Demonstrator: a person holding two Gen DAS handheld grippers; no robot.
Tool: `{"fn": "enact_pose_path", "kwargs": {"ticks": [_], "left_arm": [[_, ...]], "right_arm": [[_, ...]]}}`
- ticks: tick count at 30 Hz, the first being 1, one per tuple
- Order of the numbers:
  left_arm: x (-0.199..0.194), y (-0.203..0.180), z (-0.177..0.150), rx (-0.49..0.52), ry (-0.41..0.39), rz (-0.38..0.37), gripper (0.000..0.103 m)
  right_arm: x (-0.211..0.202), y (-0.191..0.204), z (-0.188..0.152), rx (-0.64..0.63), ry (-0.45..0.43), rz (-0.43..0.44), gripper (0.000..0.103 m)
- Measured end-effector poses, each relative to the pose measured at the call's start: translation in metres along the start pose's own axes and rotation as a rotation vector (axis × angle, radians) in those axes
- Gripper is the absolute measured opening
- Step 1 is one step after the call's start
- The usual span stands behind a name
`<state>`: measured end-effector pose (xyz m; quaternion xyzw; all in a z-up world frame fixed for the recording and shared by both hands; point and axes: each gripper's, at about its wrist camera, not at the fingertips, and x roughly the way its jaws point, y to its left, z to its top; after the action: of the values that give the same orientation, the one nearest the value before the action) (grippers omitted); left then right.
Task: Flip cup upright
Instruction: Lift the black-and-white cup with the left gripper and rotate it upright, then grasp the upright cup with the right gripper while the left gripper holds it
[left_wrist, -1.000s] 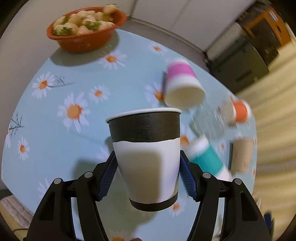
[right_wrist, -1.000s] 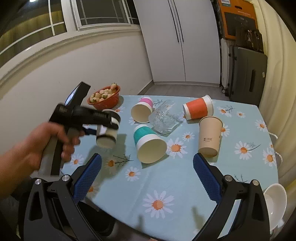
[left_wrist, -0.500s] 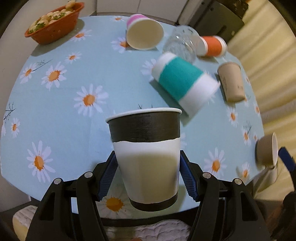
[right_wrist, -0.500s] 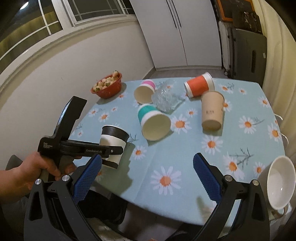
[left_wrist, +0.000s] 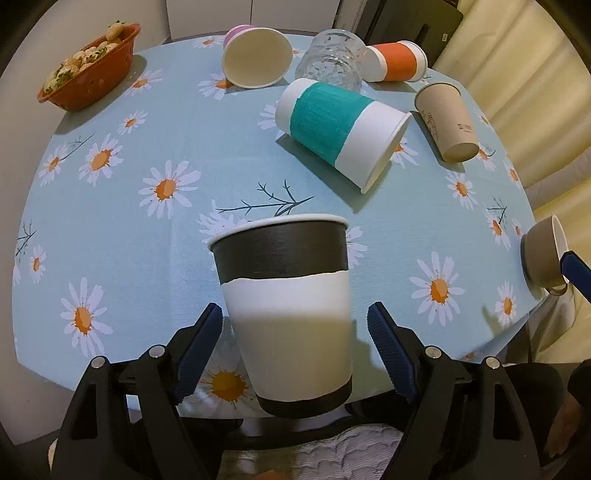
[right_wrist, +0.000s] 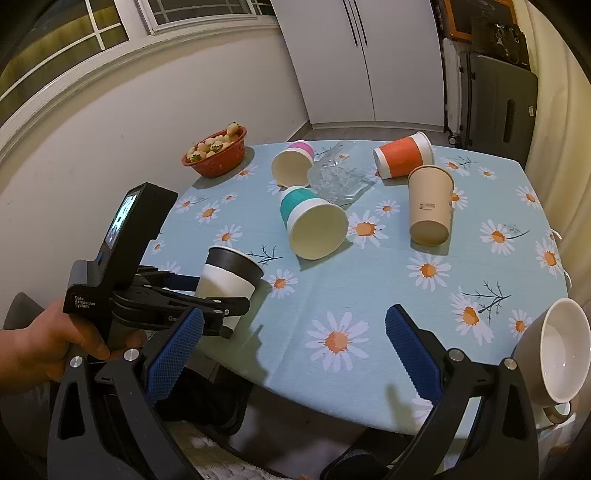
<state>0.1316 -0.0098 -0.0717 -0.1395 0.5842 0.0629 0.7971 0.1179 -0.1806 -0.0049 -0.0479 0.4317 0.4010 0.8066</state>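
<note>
A black-and-white paper cup (left_wrist: 288, 310) stands mouth up at the near left edge of the daisy tablecloth (left_wrist: 155, 236); it also shows in the right wrist view (right_wrist: 229, 280). My left gripper (left_wrist: 295, 332) is open, its blue pads a small gap off each side of the cup. My right gripper (right_wrist: 295, 350) is open and empty above the table's near edge. A teal cup (left_wrist: 340, 129), a pink cup (left_wrist: 255, 55), an orange cup (left_wrist: 397, 61) and a beige cup (left_wrist: 447, 122) lie on their sides.
A clear glass (left_wrist: 332, 62) lies among the cups. An orange bowl of food (left_wrist: 88, 70) sits at the far left. A white-lined bowl (right_wrist: 557, 350) sits tilted at the near right edge. A wall, window and cabinets stand behind the table.
My left gripper has opened, letting go of the black-and-white cup, which now stands upright near the table edge. The view has drawn lower and closer to the table. My right gripper stayed open.
</note>
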Motion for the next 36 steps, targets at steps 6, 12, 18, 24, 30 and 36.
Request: {"fn": "enact_pose_path", "kwargs": {"ticks": [6,12,18,24,30,36], "left_arm": [[-0.009,0.005,0.000,-0.004,-0.018,-0.008,0.079],[-0.032,0.014,-0.001,-0.004,-0.050,-0.038,0.079],[-0.059,0.041,-0.016,-0.048,-0.104,-0.070,0.079],[-0.077,0.072,-0.046,-0.115,-0.152,-0.101,0.079],[-0.081,0.092,-0.077,-0.188,-0.190,-0.153,0.079],[-0.079,0.104,-0.099,-0.256,-0.224,-0.228,0.079]], "right_arm": [[-0.002,0.004,0.003,-0.007,-0.003,0.003,0.098],[-0.006,0.014,0.012,-0.006,-0.003,0.032,0.098],[0.005,0.021,0.028,0.032,0.034,0.105,0.098],[0.052,0.038,0.045,0.071,0.183,0.172,0.098],[0.103,0.047,0.050,0.124,0.349,0.208,0.092],[0.136,0.059,0.055,0.092,0.440,0.104,0.087]]}}
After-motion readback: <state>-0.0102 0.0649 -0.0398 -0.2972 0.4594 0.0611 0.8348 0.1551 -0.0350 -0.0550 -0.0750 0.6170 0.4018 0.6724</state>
